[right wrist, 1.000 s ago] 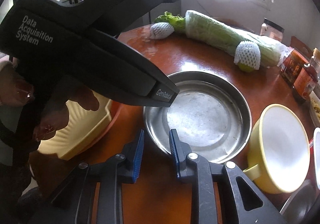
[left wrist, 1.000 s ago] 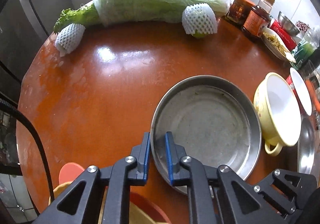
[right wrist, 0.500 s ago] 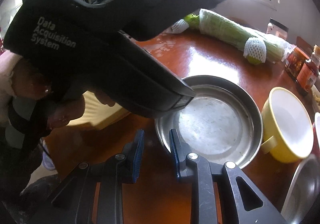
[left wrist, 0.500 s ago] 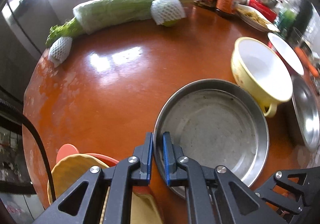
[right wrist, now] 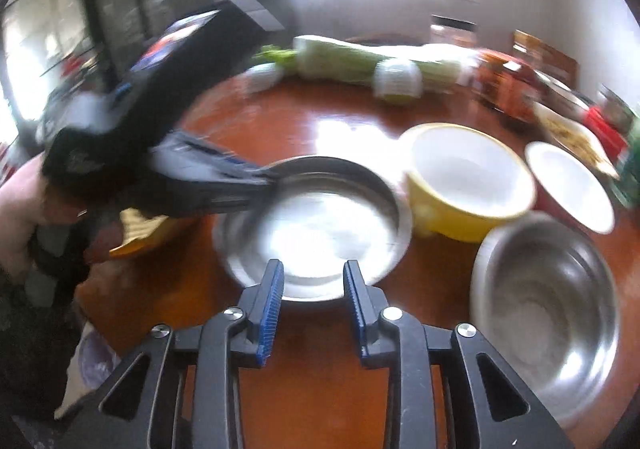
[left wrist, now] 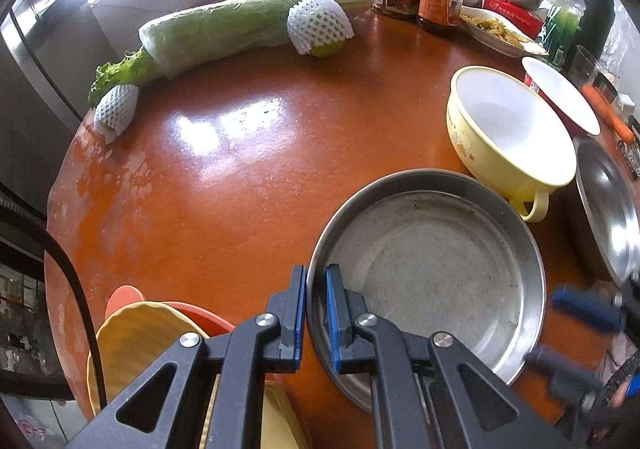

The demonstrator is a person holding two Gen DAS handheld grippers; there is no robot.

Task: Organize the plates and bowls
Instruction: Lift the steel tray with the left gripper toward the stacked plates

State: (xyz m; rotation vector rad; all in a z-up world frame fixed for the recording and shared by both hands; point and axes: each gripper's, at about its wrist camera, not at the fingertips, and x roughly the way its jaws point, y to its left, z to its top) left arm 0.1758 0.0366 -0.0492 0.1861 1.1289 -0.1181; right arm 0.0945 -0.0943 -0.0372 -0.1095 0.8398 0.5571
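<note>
Left wrist view: my left gripper is pinching the near-left rim of the steel plate — one pad outside, one inside — plate flat on the table, the yellow bowl touching its far-right edge.

Right wrist view, blurred: my right gripper is opening with nothing between its pads — the plate's near rim lies just ahead, the steel bowl off to the right.

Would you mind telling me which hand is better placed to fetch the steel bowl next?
Right. Its tool is opening with nothing between the fingers, beside the steel bowl; the left tool is clamped on the pan rim.
</note>
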